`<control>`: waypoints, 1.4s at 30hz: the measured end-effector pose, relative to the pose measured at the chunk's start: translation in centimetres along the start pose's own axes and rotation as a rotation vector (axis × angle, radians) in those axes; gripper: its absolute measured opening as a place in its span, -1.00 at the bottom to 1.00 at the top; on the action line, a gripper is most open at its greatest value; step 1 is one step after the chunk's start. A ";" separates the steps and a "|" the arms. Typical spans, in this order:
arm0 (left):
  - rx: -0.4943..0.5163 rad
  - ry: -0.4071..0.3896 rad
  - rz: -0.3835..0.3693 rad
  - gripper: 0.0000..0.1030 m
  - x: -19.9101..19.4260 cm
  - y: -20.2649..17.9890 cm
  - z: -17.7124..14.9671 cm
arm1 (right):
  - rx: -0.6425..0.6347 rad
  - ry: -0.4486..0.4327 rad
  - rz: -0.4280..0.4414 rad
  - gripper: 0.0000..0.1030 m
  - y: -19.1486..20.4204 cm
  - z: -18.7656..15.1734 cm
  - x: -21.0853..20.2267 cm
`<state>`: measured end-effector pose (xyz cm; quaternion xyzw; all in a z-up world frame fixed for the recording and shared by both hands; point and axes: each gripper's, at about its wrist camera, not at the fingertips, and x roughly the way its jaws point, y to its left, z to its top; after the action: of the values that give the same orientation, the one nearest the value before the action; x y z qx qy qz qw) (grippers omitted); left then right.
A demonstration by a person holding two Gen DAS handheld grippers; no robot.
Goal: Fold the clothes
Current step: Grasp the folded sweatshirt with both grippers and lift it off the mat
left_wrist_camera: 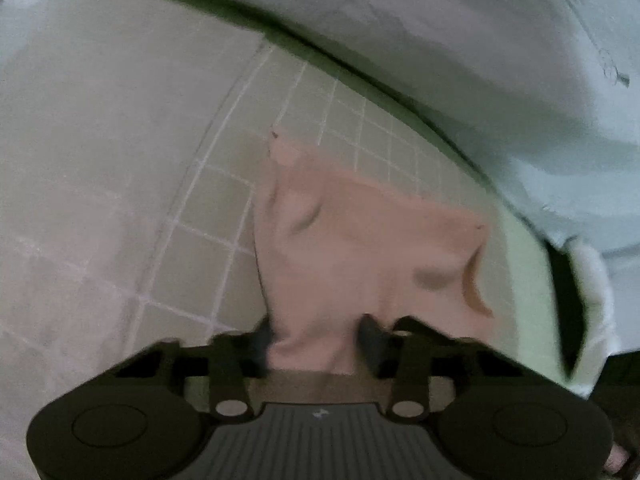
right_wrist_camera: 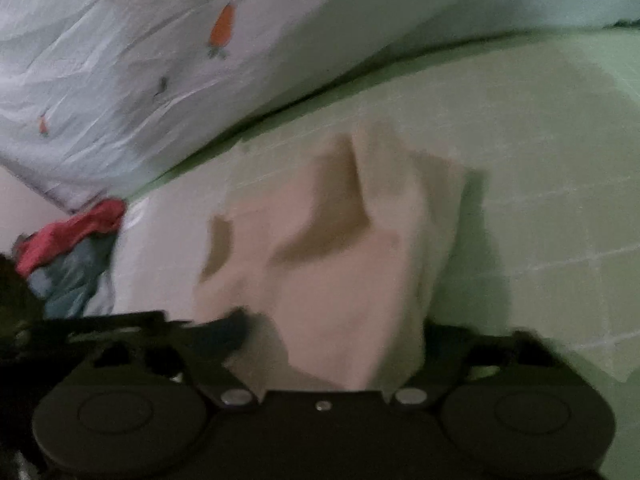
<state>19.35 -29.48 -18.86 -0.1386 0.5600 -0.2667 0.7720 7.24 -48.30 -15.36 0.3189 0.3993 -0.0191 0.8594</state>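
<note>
Left wrist view: the left tool [left_wrist_camera: 316,344] is clamped on a pink cloth [left_wrist_camera: 360,248], which spreads from its tips toward 12 o'clock over a green checked sheet [left_wrist_camera: 208,240].

Right wrist view: the right tool [right_wrist_camera: 336,340] grips the pink cloth [right_wrist_camera: 340,272], which bunches toward 12 o'clock; a white carrot-print quilt [right_wrist_camera: 120,80] lies at 10 o'clock.

Right tool [right_wrist_camera: 332,344] fingertips behind blurred pink garment [right_wrist_camera: 340,264].

left claw [left_wrist_camera: 316,344] | fingers clamped on pink cloth [left_wrist_camera: 360,248] || right claw [right_wrist_camera: 332,336] | fingers clamped on same cloth
</note>
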 end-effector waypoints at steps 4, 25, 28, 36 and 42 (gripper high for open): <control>0.068 -0.015 0.015 -0.59 -2.3 -2.0 -1.7 | -0.015 -0.034 0.045 -0.32 0.7 -1.4 -3.5; 0.027 -0.008 -0.045 -0.59 -8.8 -9.4 -23.2 | -0.027 -0.049 0.002 -0.31 -5.6 -15.1 -21.4; 0.039 0.011 -0.044 -0.60 -9.1 -9.8 -24.3 | 0.010 -0.050 -0.002 -0.31 -6.1 -16.3 -22.3; 0.101 0.078 -0.083 -0.60 -8.6 -12.1 -25.0 | 0.040 -0.085 -0.099 -0.32 -6.9 -17.9 -25.6; 0.238 0.136 -0.138 -0.60 -7.6 -16.7 -26.6 | 0.122 -0.151 -0.176 -0.32 -9.8 -19.3 -29.5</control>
<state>-11.65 -36.56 -13.16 -0.0661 0.5645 -0.3922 0.7233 -28.62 -51.74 -9.19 0.3321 0.3580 -0.1425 0.8609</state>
